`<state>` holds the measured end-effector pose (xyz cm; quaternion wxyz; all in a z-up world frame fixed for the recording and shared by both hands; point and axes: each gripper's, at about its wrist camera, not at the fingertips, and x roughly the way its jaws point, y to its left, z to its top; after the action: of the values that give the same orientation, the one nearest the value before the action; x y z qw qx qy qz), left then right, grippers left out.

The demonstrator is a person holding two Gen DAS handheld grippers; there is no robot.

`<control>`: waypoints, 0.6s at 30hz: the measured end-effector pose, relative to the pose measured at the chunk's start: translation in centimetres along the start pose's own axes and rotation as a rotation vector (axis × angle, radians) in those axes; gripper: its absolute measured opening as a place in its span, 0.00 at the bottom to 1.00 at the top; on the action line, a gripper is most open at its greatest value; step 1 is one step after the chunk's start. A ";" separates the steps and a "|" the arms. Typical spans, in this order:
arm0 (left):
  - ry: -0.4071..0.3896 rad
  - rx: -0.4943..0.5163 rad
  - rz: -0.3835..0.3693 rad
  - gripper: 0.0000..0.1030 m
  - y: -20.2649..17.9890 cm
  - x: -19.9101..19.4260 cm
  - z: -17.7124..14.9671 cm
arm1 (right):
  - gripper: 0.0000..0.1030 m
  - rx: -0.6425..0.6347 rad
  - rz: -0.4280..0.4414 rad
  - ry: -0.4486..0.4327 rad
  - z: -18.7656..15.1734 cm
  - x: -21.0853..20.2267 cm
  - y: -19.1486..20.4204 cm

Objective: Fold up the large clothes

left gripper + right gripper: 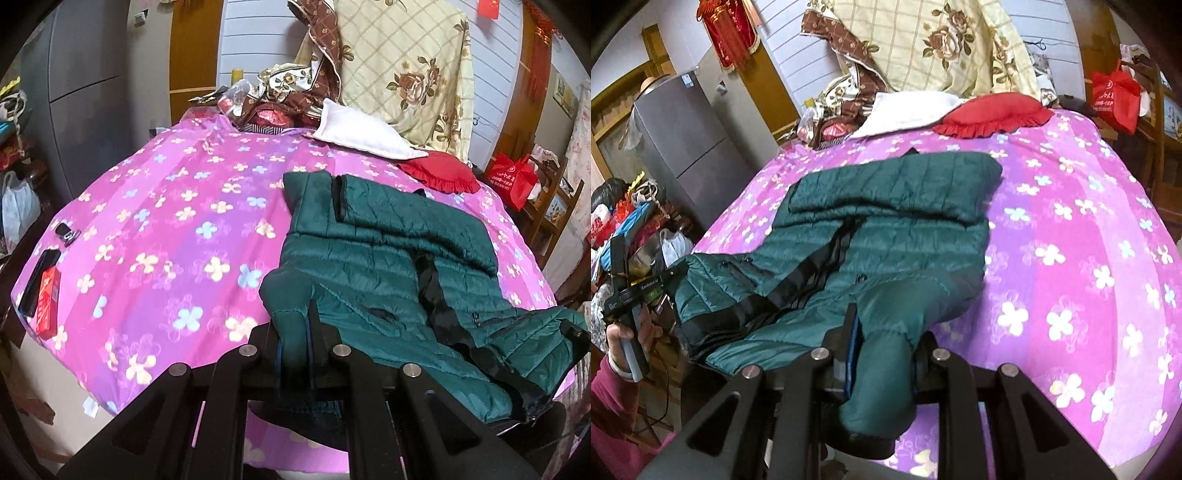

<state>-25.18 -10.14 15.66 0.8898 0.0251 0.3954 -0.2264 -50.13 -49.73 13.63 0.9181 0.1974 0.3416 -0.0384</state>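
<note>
writing: red bag (1115, 98) print too small to read | room: green jacket (388, 258) lies on bed cover (166, 240), hem off the near edge, bare cover each side | left tool (295, 343) clenched on jacket hem | right tool (882, 354) clamped on hem corner

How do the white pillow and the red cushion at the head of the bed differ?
The white pillow is plain-edged and propped at a tilt against the bedding pile; the red cushion has a ruffled edge and lies flat on the pink floral cover. They touch, both beyond the green jacket.
</note>
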 end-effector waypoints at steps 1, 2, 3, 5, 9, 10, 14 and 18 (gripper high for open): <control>-0.006 0.001 0.001 0.00 -0.1 0.1 0.3 | 0.20 0.000 -0.003 -0.004 0.3 0.1 0.0; -0.012 0.004 0.004 0.00 -0.2 0.1 0.6 | 0.20 -0.003 -0.008 -0.010 0.6 0.1 0.1; -0.016 0.006 0.006 0.00 -0.3 0.2 0.7 | 0.20 -0.006 -0.011 -0.015 0.9 0.1 0.1; -0.025 0.006 0.008 0.00 -0.5 0.3 1.2 | 0.20 -0.005 -0.016 -0.026 1.4 0.1 0.1; -0.038 0.007 0.010 0.00 -0.8 0.4 2.2 | 0.20 -0.010 -0.034 -0.040 2.4 0.3 0.0; -0.041 0.011 0.012 0.00 -0.9 0.5 2.5 | 0.20 -0.009 -0.035 -0.042 2.6 0.3 0.0; -0.052 0.025 0.022 0.00 -1.3 1.0 3.4 | 0.20 -0.001 -0.042 -0.056 3.6 0.6 -0.3; -0.066 0.027 0.029 0.00 -1.7 1.5 4.5 | 0.20 -0.001 -0.055 -0.072 4.7 1.0 -0.4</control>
<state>-21.88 -13.29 17.93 0.9051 0.0354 0.3623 -0.2197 -46.52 -51.91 16.08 0.9284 0.1860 0.3138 -0.0703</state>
